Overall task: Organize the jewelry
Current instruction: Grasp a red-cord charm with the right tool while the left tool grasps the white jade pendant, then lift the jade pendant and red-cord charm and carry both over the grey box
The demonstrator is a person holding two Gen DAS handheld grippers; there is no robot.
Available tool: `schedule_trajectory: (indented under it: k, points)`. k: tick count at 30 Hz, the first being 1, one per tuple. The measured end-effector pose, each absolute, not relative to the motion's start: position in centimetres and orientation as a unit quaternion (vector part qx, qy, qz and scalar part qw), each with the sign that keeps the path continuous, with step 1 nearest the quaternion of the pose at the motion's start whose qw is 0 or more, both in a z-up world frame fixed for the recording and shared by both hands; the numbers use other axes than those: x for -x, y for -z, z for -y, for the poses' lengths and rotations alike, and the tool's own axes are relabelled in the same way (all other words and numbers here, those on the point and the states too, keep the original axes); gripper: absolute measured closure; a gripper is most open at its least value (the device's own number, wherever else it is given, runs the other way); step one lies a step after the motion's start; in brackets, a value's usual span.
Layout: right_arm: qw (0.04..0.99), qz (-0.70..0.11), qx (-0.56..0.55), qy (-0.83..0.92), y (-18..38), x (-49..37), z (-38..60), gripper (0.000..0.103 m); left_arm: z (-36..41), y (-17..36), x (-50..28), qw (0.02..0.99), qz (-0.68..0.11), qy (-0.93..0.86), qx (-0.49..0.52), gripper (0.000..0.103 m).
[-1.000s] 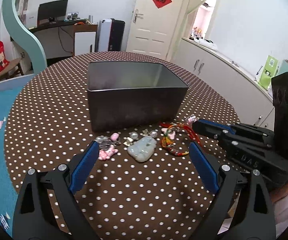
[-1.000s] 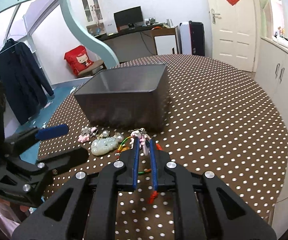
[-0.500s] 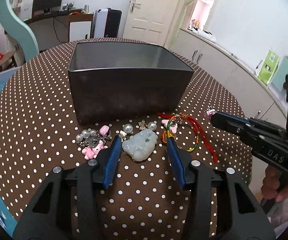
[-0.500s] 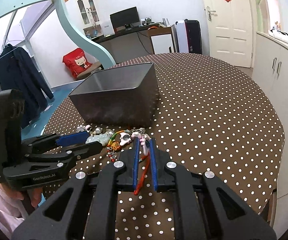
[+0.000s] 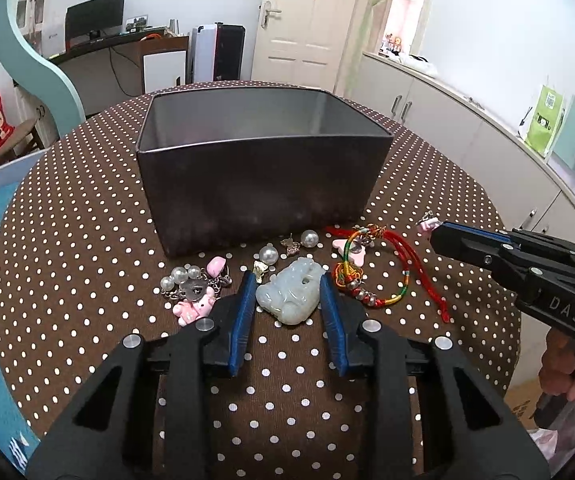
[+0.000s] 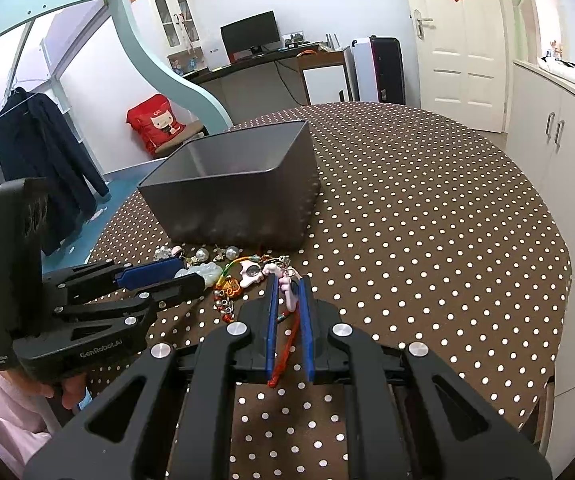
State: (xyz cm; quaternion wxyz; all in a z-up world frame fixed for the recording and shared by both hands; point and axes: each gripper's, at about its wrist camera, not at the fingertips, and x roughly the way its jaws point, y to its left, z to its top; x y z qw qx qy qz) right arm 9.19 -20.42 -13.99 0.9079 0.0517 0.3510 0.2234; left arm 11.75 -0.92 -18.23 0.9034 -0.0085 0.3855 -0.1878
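Observation:
A dark grey box (image 5: pixel 263 176) stands on the dotted table, also in the right wrist view (image 6: pixel 239 188). Jewelry lies in front of it: a pale jade pendant (image 5: pixel 293 292), pearls (image 5: pixel 268 255), a pink bear charm (image 5: pixel 191 307) and a red braided bracelet (image 5: pixel 391 268). My left gripper (image 5: pixel 287 280) has its blue pads on either side of the jade pendant, closed on it at table level. My right gripper (image 6: pixel 287 280) is shut on a small pink charm (image 6: pixel 285 280) and holds it above the table, right of the pile; it shows in the left wrist view (image 5: pixel 437 230).
The round table with the brown polka-dot cloth (image 6: pixel 427 220) has its edge close on the right. White cabinets (image 5: pixel 447 120) stand beyond it. A desk with a monitor (image 6: pixel 251 36) and a door (image 5: pixel 307 20) are far behind.
My left gripper has moved forward and down and narrowed from wide open onto the jade pendant. My right gripper has lifted back with the pink charm.

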Motion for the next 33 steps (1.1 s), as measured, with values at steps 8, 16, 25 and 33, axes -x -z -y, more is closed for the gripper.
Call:
schedule_trajectory:
  k: [8, 16, 25, 33]
  points:
    - [0.908, -0.35, -0.049, -0.226, 13.8, -9.0, 20.3, 0.094, 0.1, 17.4, -11.1, 0.904, -0.38, 0.197, 0.013, 0.103]
    - [0.906, -0.352, -0.041, -0.231, 13.6, -9.1, 19.9, 0.094, -0.1, 17.9, -10.8, 0.894, -0.397, 0.208, 0.019, 0.061]
    - [0.905, -0.356, -0.041, -0.227, 13.7, -9.0, 20.2, 0.094, 3.2, 18.1, -10.9, 0.889, -0.4, 0.221, -0.032, 0.054]
    - [0.907, -0.358, -0.058, -0.214, 14.1, -9.1, 21.8, 0.094, 5.3, 18.7, -11.3, 0.899, -0.386, 0.192, -0.071, 0.072]
